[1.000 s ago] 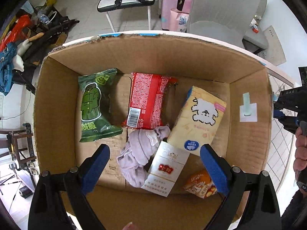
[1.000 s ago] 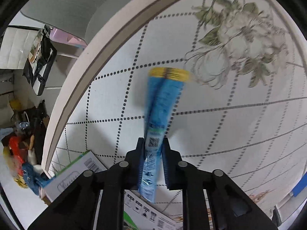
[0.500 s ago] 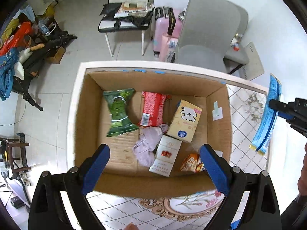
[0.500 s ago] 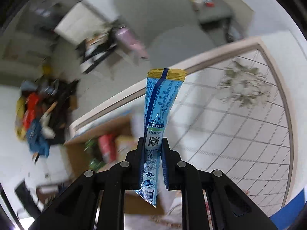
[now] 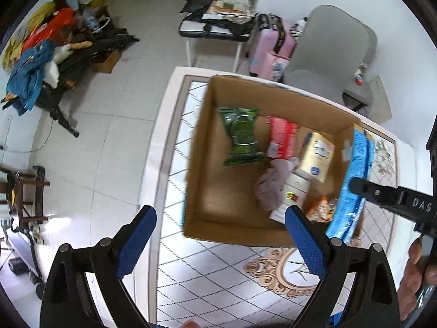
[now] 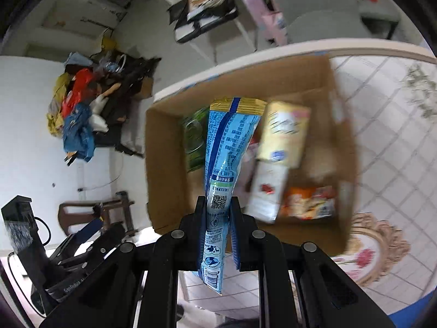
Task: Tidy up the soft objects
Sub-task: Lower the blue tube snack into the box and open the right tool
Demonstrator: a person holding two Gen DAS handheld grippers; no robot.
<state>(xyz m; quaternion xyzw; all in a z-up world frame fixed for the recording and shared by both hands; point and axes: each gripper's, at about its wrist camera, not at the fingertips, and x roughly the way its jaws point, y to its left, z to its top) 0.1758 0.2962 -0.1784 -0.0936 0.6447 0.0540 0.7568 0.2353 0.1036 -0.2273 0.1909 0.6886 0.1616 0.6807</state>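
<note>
Change: since a second ago the right claw has carried the blue pouch from over the bare tablecloth to above the box; the left claw has pulled back and up, so the box that filled its view now shows whole.
Left claw (image 5: 220,242): wide open, holding nothing, hovering over the counter (image 5: 218,273) near the box's near-left corner.
Cardboard box (image 5: 196,164): open-topped, standing on the counter.
Count, left to right in box: one green packet (image 5: 241,136); one red packet (image 5: 281,139); one pale cloth (image 5: 271,188); one white carton (image 5: 293,196); one yellow carton (image 5: 316,157); one orange packet (image 5: 322,207). Six in all.
Blue pouch (image 6: 226,150): one; held upright in the air over the box's near-right side, not touching the contents.
Right claw (image 6: 217,235): closed on the pouch's lower third, the tail end hanging below the jaws.
Risk 1: in my judgement a release from this height lets the limp pouch tumble; so near the right wall, it could drape over the rim or fall outside.
Risk 2: the grip sits low, so the long free end may flop in motion and catch the wall.
Risk 3: motion blur makes exact clearance over the rim hard to tell.
</note>
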